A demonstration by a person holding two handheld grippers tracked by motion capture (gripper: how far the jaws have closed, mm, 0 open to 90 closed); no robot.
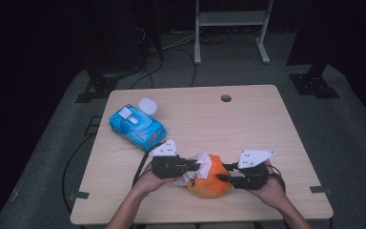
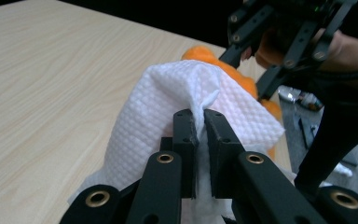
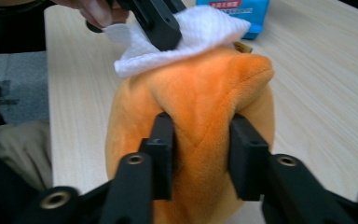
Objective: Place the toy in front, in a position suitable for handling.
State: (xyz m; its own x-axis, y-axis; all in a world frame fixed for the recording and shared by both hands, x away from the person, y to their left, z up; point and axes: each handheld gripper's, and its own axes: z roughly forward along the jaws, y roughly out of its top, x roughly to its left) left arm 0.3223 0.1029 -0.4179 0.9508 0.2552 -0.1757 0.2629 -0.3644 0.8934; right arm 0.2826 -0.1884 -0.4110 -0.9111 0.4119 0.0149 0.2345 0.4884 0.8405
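Observation:
An orange plush toy [image 1: 210, 180] lies near the table's front edge. My right gripper [image 1: 225, 172] comes in from the right and is shut on a fold of the orange plush toy [image 3: 200, 116], the fabric bulging between its jaws. My left gripper [image 1: 201, 166] is shut on a white textured wipe [image 1: 198, 164] and holds it against the toy's left top side. In the left gripper view the wipe [image 2: 168, 107] drapes over the jaws, with the toy [image 2: 242, 79] behind it. In the right gripper view the wipe [image 3: 191, 32] rests on the toy's far end.
A blue pack of wipes [image 1: 137, 126] lies at the table's left, with a round white lid [image 1: 148, 105] behind it. The wooden table [image 1: 248, 124] has a cable hole [image 1: 226, 98] near its far edge. A white frame stands on the floor beyond.

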